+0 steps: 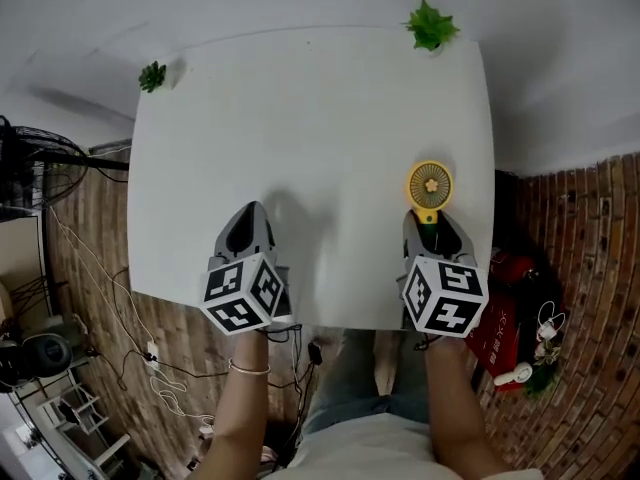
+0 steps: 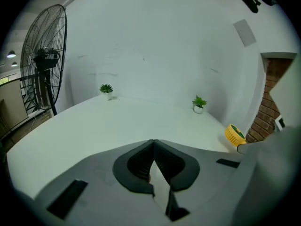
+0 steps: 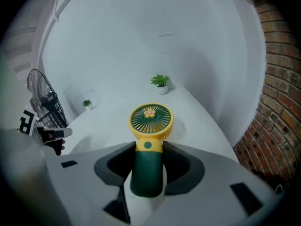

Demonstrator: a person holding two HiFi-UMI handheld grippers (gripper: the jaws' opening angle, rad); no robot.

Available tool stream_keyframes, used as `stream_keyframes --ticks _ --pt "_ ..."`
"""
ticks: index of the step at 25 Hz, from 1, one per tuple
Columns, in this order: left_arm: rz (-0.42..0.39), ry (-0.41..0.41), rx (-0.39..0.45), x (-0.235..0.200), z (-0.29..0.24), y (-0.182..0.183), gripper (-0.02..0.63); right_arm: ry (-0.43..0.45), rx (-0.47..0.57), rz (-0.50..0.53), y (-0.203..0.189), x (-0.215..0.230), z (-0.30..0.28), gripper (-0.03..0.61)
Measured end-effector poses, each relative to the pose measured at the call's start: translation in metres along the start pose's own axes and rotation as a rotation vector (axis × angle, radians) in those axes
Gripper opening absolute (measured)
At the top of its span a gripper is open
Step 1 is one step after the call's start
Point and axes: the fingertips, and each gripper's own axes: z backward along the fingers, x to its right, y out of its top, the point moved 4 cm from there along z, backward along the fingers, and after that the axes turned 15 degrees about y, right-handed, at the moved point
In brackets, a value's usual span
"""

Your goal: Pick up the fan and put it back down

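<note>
So: right tool (image 1: 428, 223) clamped on fan (image 1: 429, 186) handle, near counter (image 1: 300, 118) right edge; grasp done, lift and put-down seemingly left; left tool (image 1: 250, 210) jaws together, empty.

Head view: steeply down on table (image 1: 300, 118). Gripper views: low, close behind jaws, facing 12 o'clock. All share 1 o'clock plant (image 1: 431, 25).

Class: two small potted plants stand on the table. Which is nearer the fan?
The right-corner plant, on the same side as the fan; the other plant stands at the far left corner.
</note>
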Motion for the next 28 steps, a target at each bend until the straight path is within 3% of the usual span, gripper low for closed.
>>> stream_keyframes --ticks 28 --pt "0.022 0.029 -0.003 -0.015 -0.010 0.001 0.011 -0.057 -0.124 0.011 -0.024 0.001 -0.016 0.181"
